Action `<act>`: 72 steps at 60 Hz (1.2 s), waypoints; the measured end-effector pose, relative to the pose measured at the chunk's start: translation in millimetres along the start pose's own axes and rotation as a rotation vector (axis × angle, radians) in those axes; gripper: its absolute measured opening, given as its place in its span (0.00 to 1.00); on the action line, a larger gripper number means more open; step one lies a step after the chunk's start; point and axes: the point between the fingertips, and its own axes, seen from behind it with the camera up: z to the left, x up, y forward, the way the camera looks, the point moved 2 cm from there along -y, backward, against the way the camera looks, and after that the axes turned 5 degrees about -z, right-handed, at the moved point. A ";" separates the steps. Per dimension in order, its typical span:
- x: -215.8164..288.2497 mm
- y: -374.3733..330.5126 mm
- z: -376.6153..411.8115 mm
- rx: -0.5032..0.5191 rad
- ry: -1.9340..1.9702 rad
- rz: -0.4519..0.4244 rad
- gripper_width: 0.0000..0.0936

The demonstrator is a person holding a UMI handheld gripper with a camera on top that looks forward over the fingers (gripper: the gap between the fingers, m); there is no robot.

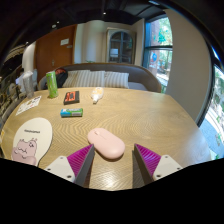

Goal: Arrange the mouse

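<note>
Resting on the table (150,115), the pink mouse (106,143) sits between the spread tool (113,160) fingers.

A pale pink mouse (106,143) lies on the round wooden bench (150,115), resting flat on its underside with its smooth, rounded back up. Its long axis runs slantwise, one end toward the left finger of the gripper (112,160), the other pointing away to the right. It sits just ahead of the open jaws, nearer the left pad than the right, with bare bench wood around it.
</note>
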 end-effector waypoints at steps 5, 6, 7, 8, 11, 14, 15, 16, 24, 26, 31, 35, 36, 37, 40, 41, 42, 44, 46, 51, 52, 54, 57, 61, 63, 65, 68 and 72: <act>4.6 11.0 -0.3 0.021 -0.001 0.023 0.88; 5.6 13.7 -0.1 0.026 0.004 0.028 0.88; 6.3 16.1 0.1 0.030 0.010 0.035 0.88; 7.1 18.4 0.4 0.034 0.018 0.042 0.88; 9.7 24.6 0.5 0.043 0.049 0.058 0.88; 13.3 32.9 -2.9 0.030 0.066 0.058 0.86; 14.5 35.4 -3.6 0.025 0.064 0.057 0.85; 15.6 37.3 -3.3 0.024 0.065 0.057 0.84; 19.3 44.9 -6.3 -0.040 0.110 0.030 0.53; 19.9 45.8 -7.7 -0.054 0.104 0.025 0.51; 18.8 44.0 -8.8 -0.095 0.158 0.040 0.46; 19.0 36.5 -11.7 -0.135 0.160 0.057 0.42; 21.0 33.6 -11.5 -0.141 0.153 0.054 0.42; 24.9 30.0 -10.0 -0.143 0.146 0.045 0.42; 41.4 16.1 6.3 -0.126 0.134 0.003 0.42; 49.1 10.0 14.3 -0.116 0.132 -0.016 0.40; 57.4 3.4 23.2 -0.106 0.134 -0.034 0.39; 76.5 -11.5 42.2 -0.090 0.136 -0.077 0.39; 98.3 -27.0 61.6 -0.077 0.129 -0.126 0.39; 129.2 -56.6 125.1 -0.016 0.115 -0.183 0.39; 132.0 -59.3 137.1 -0.011 0.105 -0.186 0.39; 133.2 -65.3 160.8 -0.001 0.073 -0.187 0.39; 127.1 -70.7 194.1 0.009 0.041 -0.190 0.39; 107.6 -60.5 236.6 0.046 -0.005 -0.141 0.39; 94.8 -53.1 254.0 0.064 -0.017 -0.115 0.39; 78.4 -51.3 265.4 0.067 -0.028 -0.089 0.39; 60.3 -38.2 274.0 0.057 -0.041 -0.050 0.39; 36.6 -29.6 281.2 0.046 -0.055 -0.001 0.39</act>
